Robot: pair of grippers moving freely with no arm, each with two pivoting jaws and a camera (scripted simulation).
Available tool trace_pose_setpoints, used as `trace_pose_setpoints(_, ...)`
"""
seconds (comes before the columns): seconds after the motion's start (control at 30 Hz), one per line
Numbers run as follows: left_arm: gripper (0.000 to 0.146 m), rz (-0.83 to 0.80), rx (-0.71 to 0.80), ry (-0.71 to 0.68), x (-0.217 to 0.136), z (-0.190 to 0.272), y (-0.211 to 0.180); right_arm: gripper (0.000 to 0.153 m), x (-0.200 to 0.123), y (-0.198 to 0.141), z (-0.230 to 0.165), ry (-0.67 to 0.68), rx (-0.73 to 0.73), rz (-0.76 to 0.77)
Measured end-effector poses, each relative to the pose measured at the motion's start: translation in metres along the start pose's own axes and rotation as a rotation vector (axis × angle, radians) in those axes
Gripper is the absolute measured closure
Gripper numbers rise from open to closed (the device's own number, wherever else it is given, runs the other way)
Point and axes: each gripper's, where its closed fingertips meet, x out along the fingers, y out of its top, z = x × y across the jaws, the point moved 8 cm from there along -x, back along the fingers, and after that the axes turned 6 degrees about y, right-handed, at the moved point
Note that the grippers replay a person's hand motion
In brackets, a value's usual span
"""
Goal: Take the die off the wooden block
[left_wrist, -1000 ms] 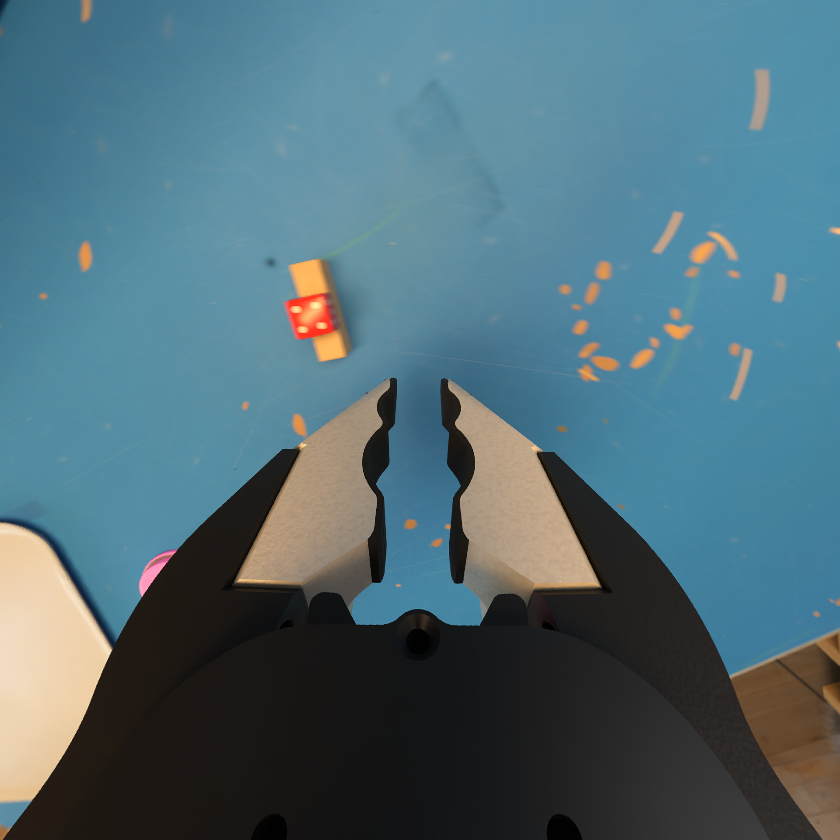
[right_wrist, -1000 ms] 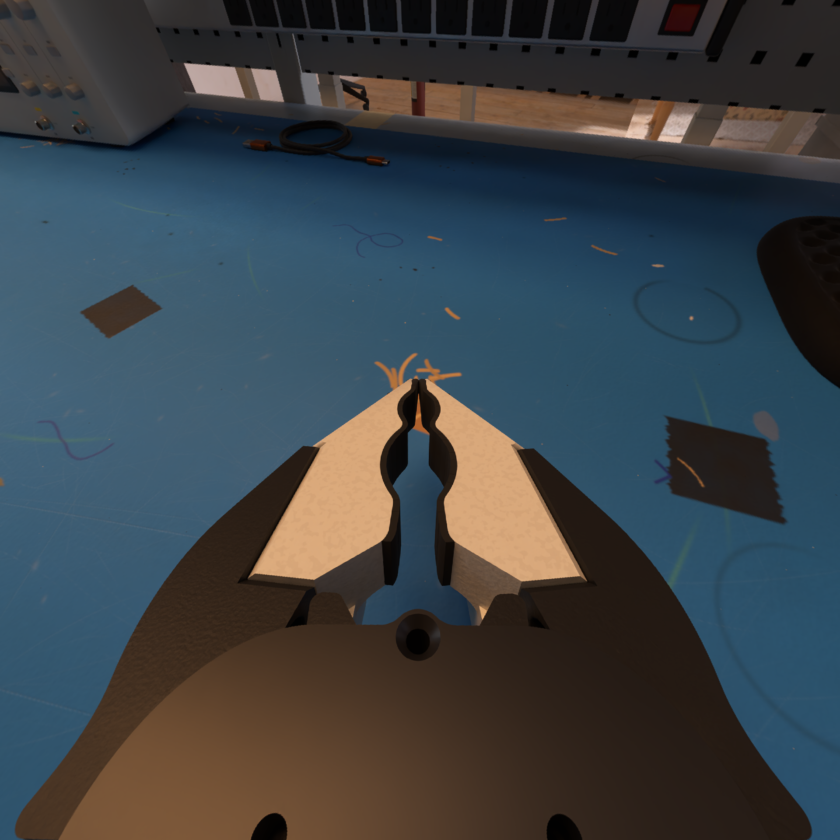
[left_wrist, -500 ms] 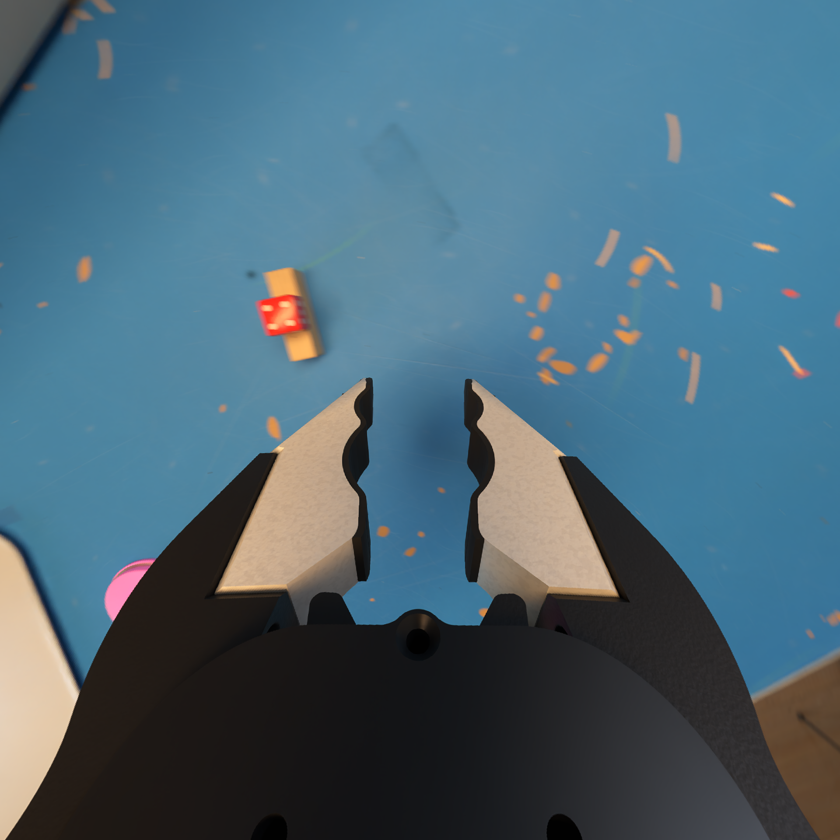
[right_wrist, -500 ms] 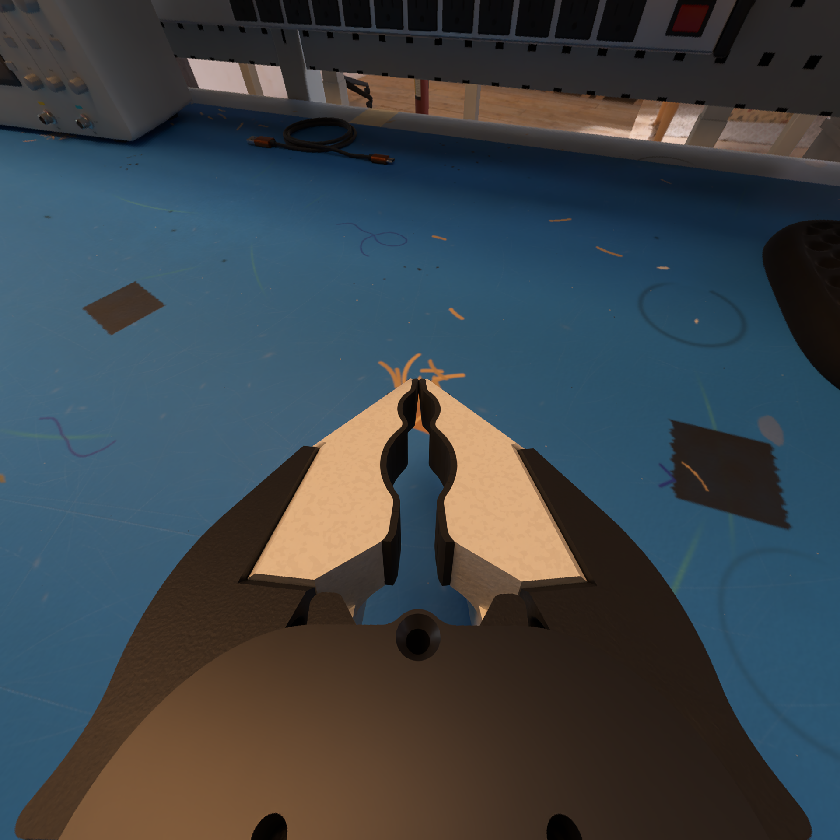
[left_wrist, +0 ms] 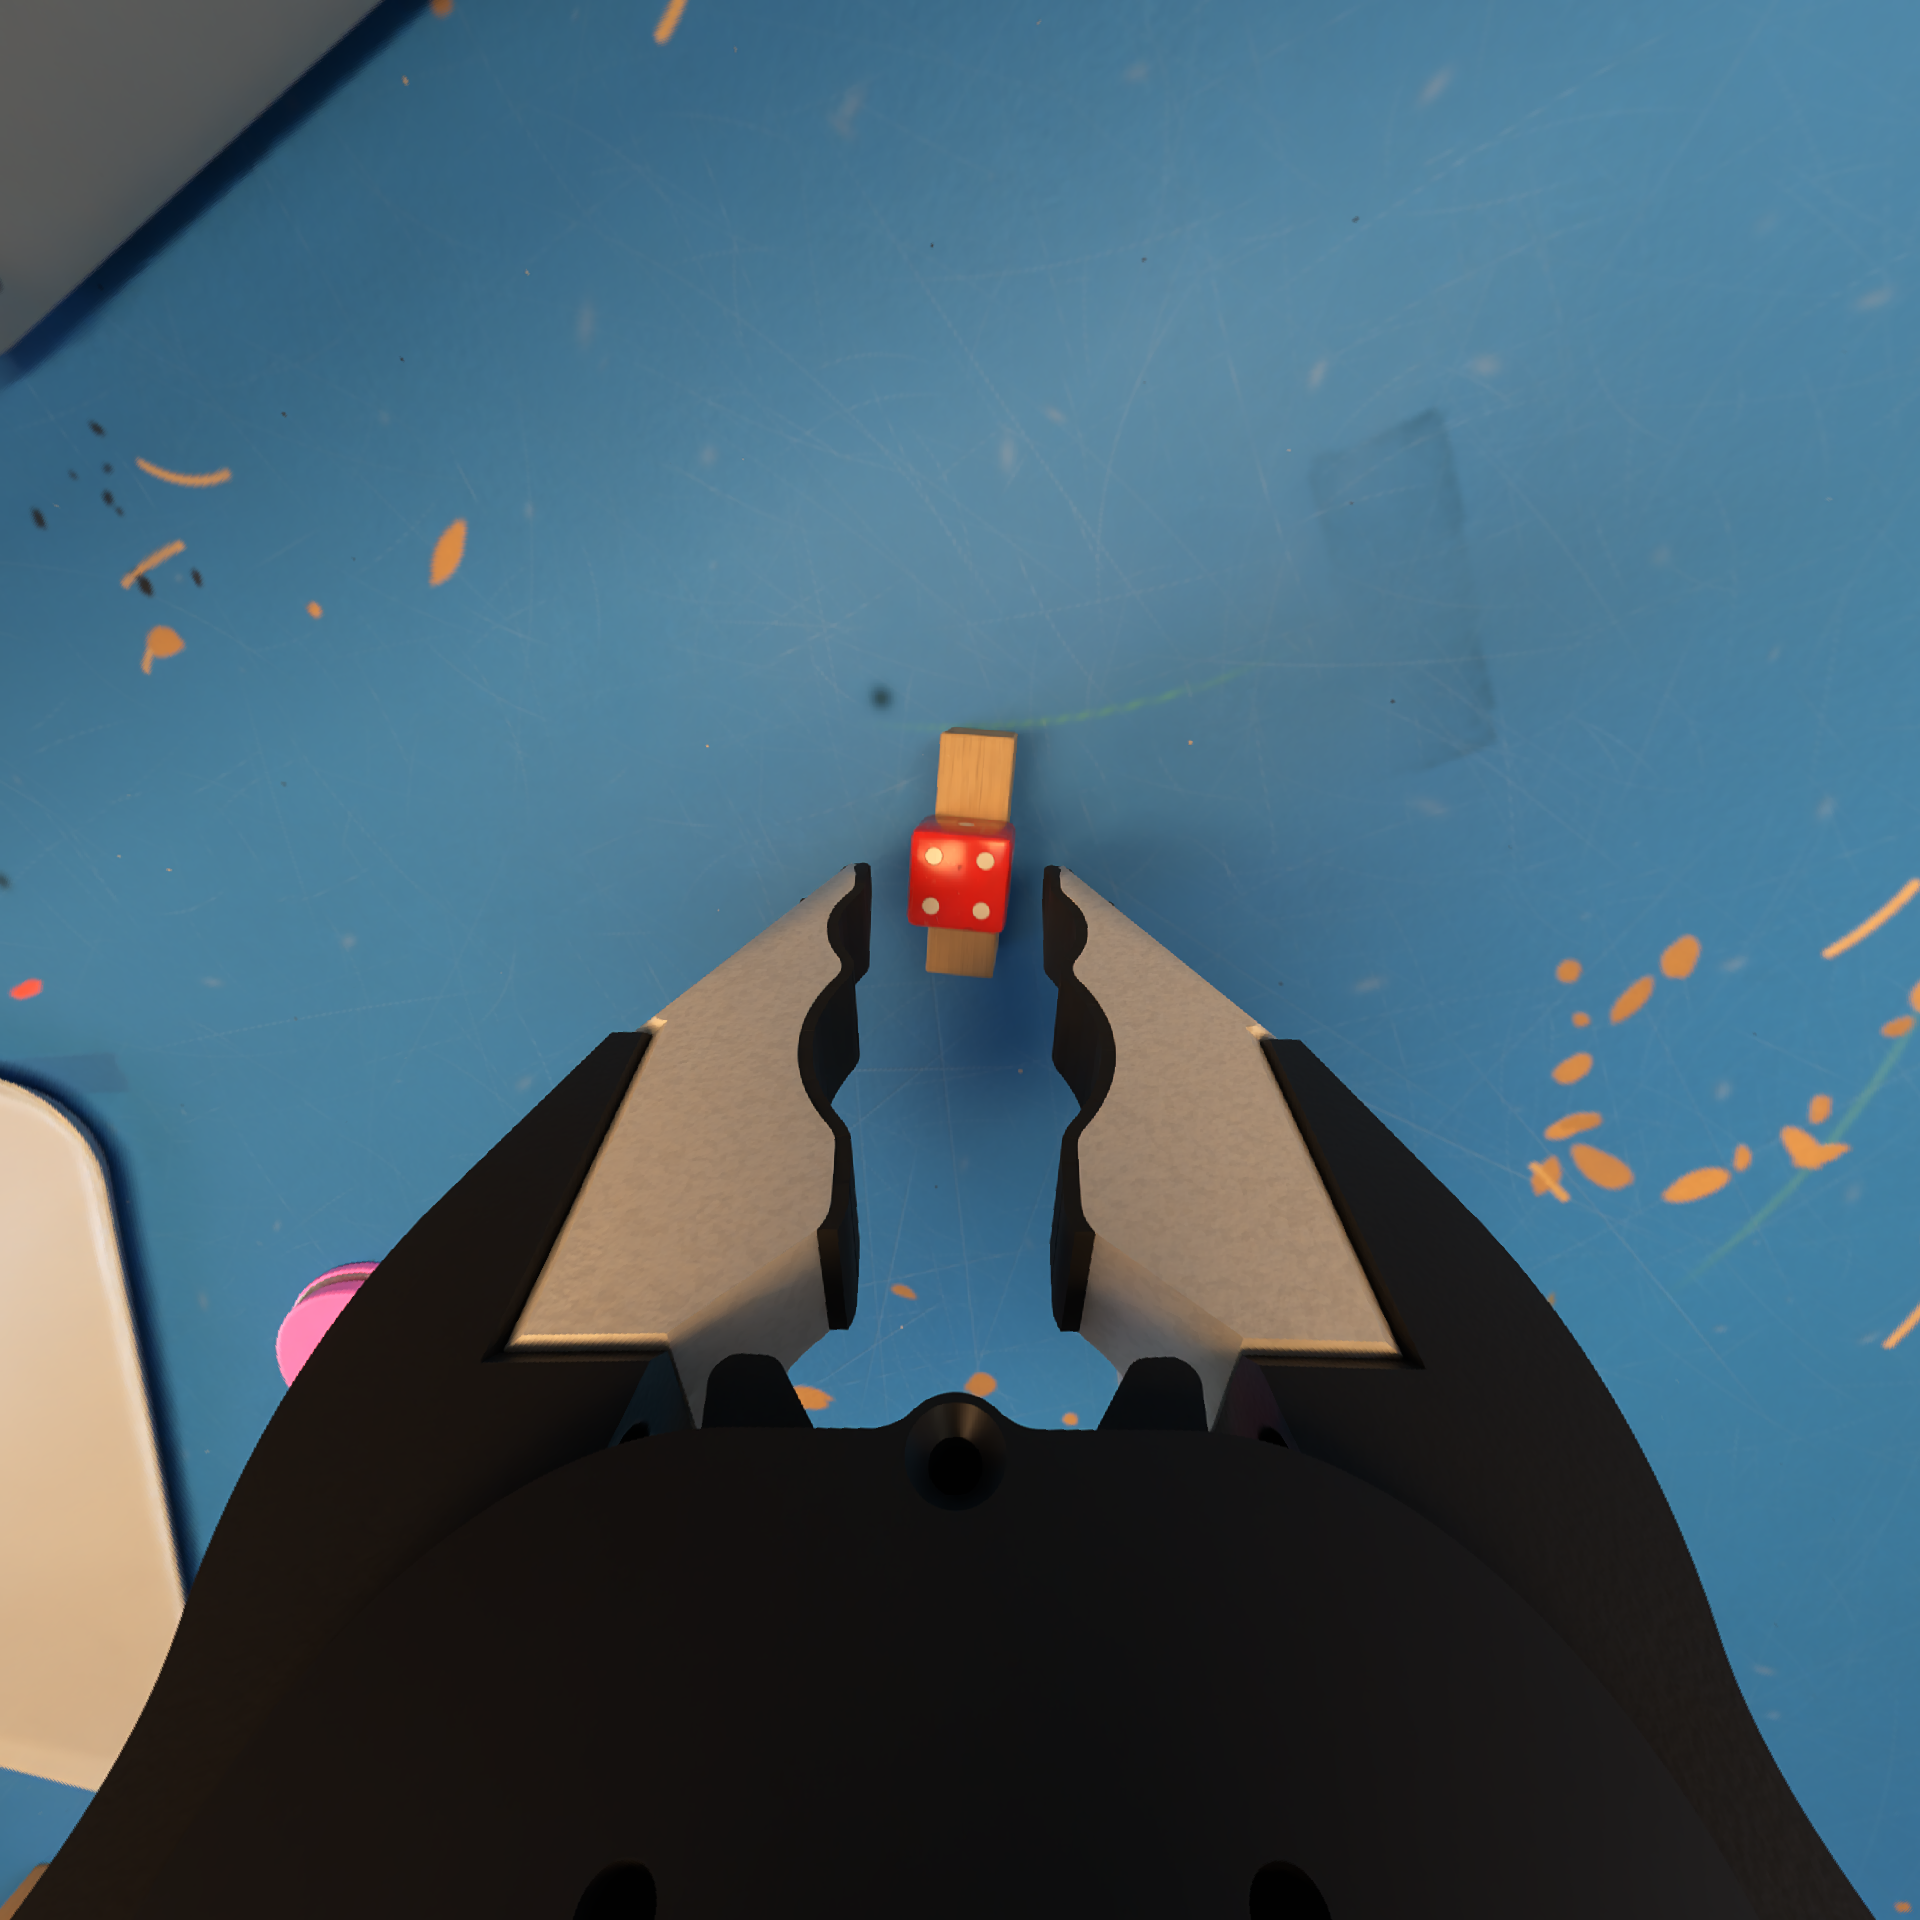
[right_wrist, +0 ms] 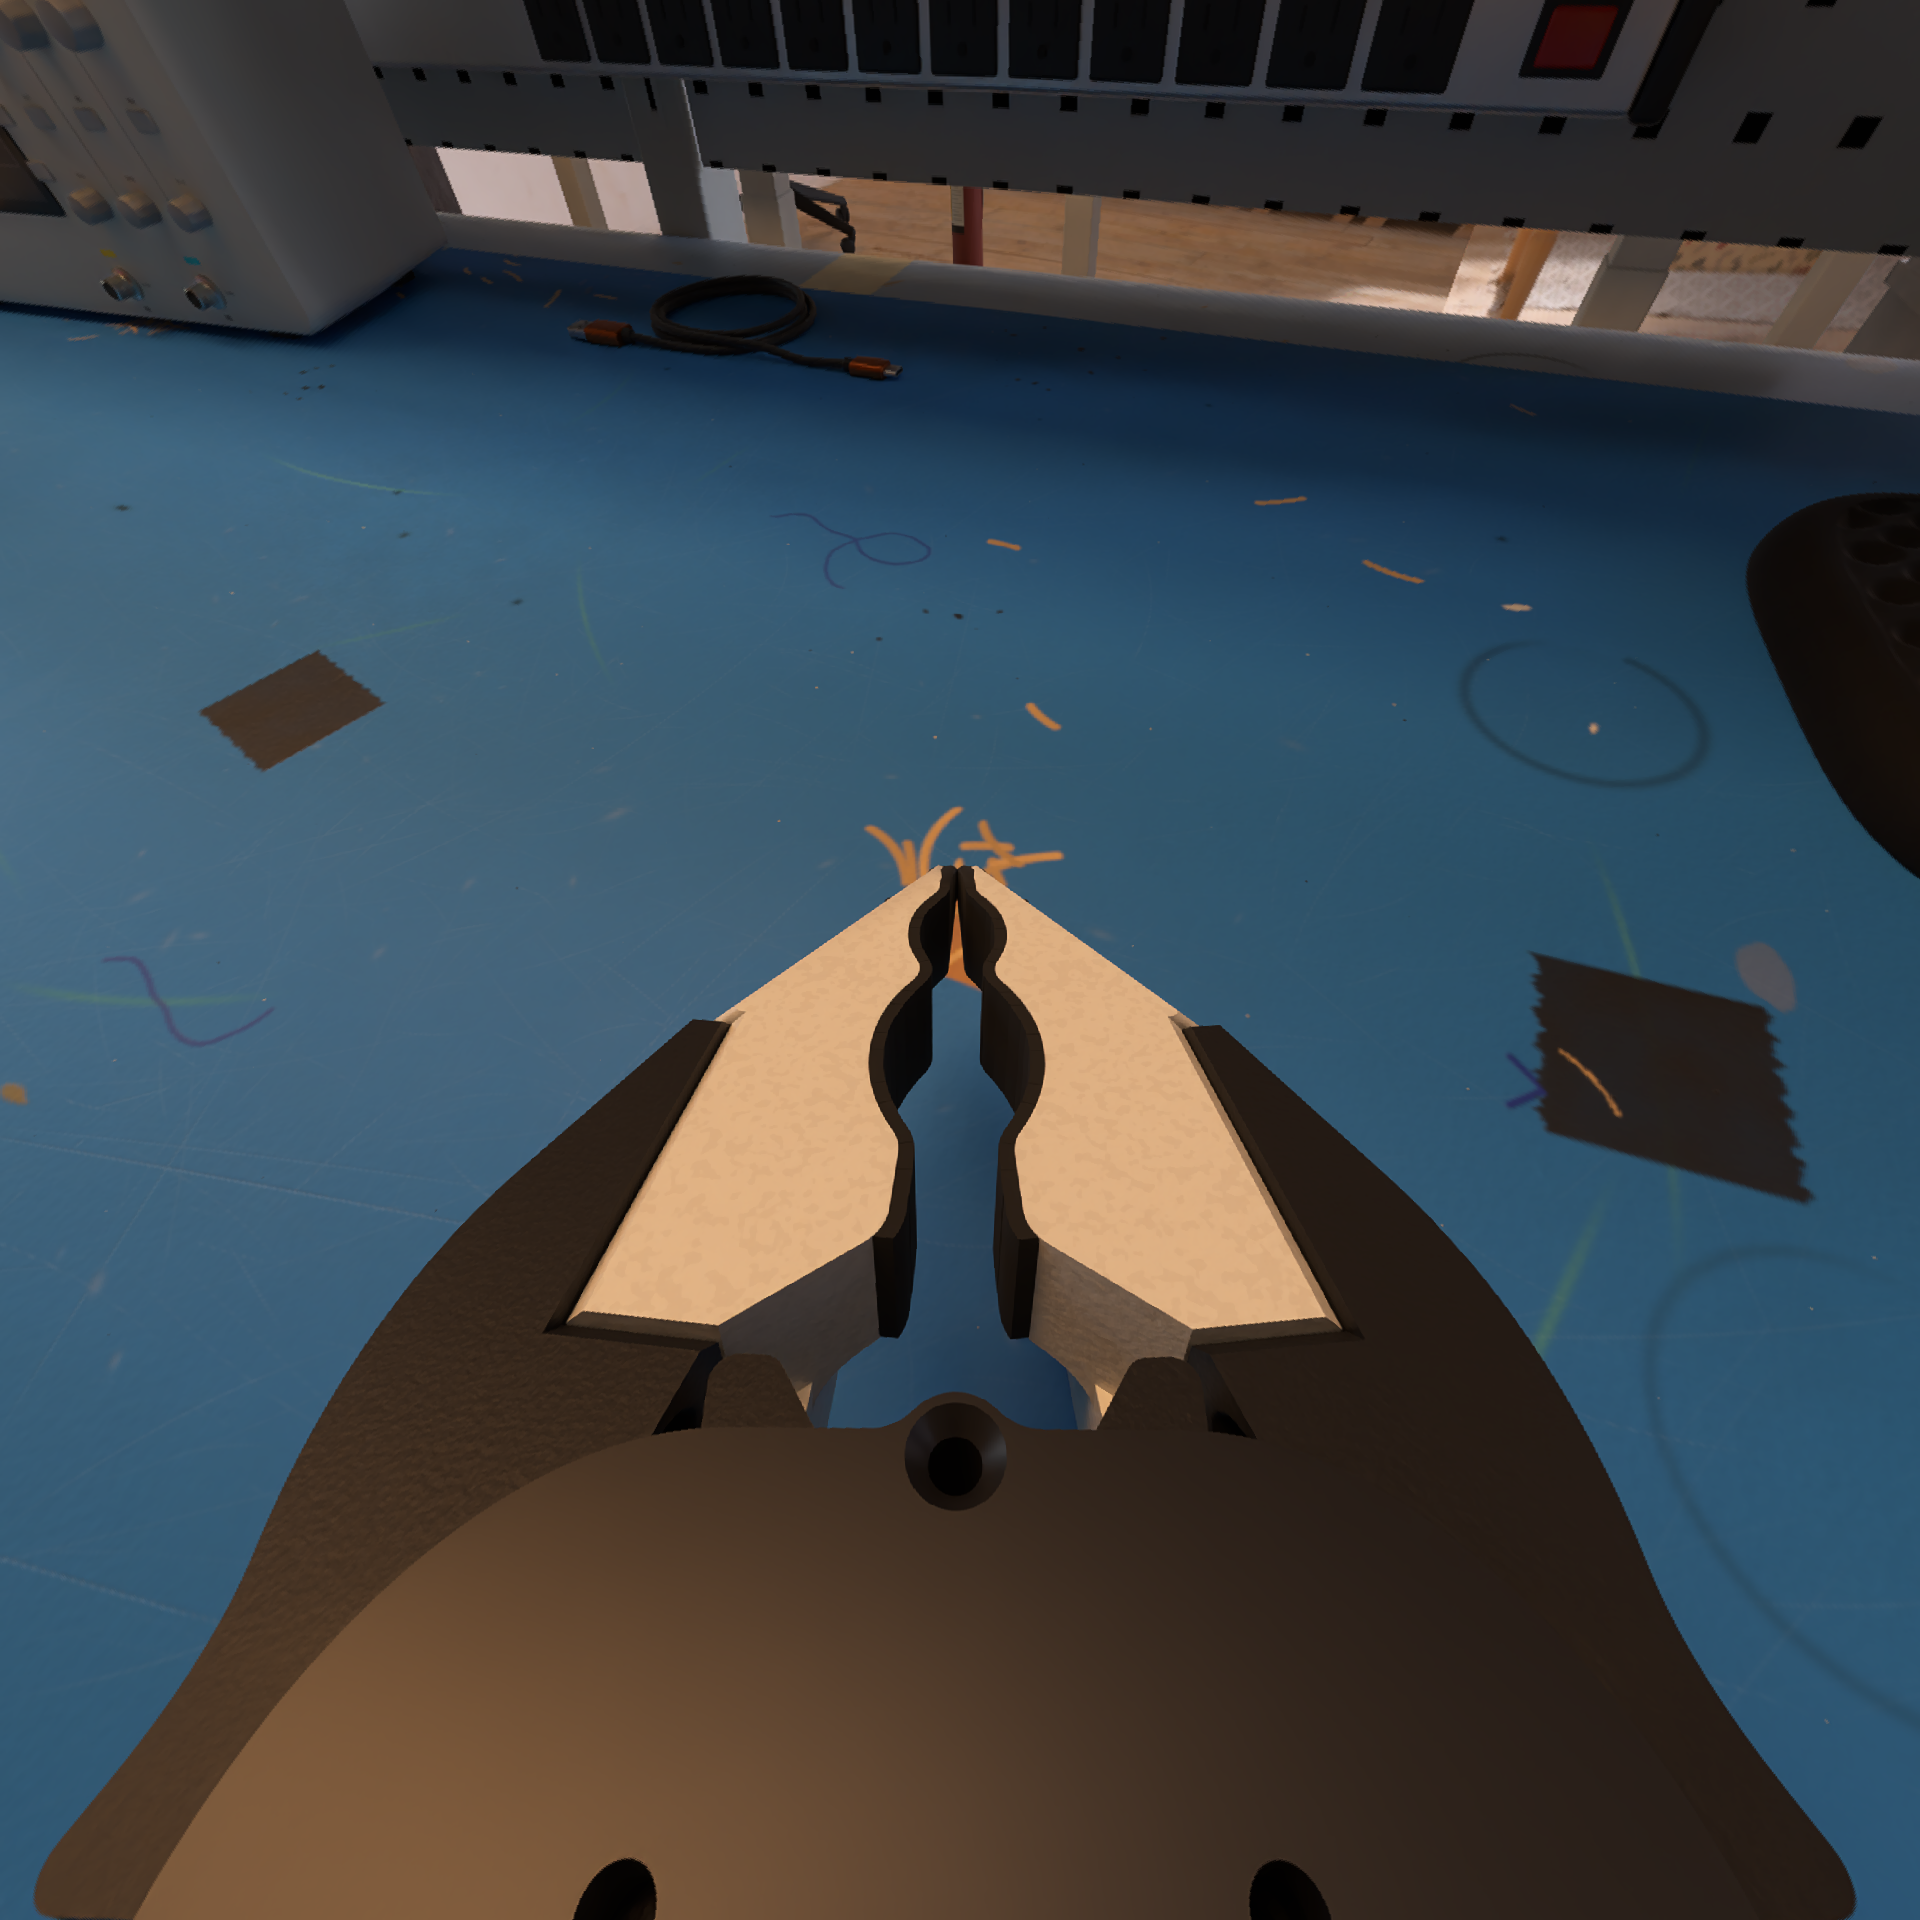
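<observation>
A red die (left_wrist: 959, 873) with white pips sits on a small wooden block (left_wrist: 975, 777) lying on the blue table. In the left wrist view my left gripper (left_wrist: 954, 883) is open and looks down on them. Its two fingertips stand either side of the die, apart from it, and the die is centred in the gap. I cannot tell how far above the die the tips are. My right gripper (right_wrist: 956, 873) is shut and empty, low over the blue table. The die and block do not show in the right wrist view.
A pink round object (left_wrist: 317, 1325) and a cream tray (left_wrist: 62, 1455) lie left of the left gripper. In the right wrist view a coiled black cable (right_wrist: 738, 317) and a white instrument box (right_wrist: 197, 156) stand far back. A dark perforated object (right_wrist: 1860, 665) sits at the right edge.
My left gripper has opened wider and moved left and forward, so the die and block now sit centred between its fingertips. The right gripper has barely moved.
</observation>
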Motion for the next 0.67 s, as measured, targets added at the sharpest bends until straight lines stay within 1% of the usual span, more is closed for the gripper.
trace_pose_setpoints(0.13, 0.116, -0.019, -0.016, -0.006, 0.011, -0.001, 0.000, 0.153, -0.001, 0.000, 0.000, 0.000, 0.001, 0.002)
trace_pose_setpoints(0.17, 0.118, -0.018, -0.004, 0.012, 0.011, -0.001, 0.000, 0.153, -0.001, 0.000, 0.001, -0.001, 0.004, 0.003)
trace_pose_setpoints(0.27, 0.125, -0.004, 0.003, 0.004, 0.004, 0.000, 0.000, 0.153, -0.001, 0.000, 0.001, -0.003, 0.009, 0.003)
trace_pose_setpoints(0.3, 0.128, 0.004, 0.011, 0.007, -0.001, 0.000, -0.001, 0.153, -0.001, 0.000, 0.001, -0.004, 0.008, 0.002)
trace_pose_setpoints(0.53, 0.128, 0.132, 0.038, 0.030, -0.067, -0.001, -0.015, 0.153, 0.001, -0.001, 0.001, -0.009, 0.002, -0.008)
trace_pose_setpoints(0.67, 0.128, 0.165, 0.072, 0.035, -0.091, 0.006, -0.028, 0.153, 0.002, 0.000, 0.000, -0.011, -0.007, -0.010)
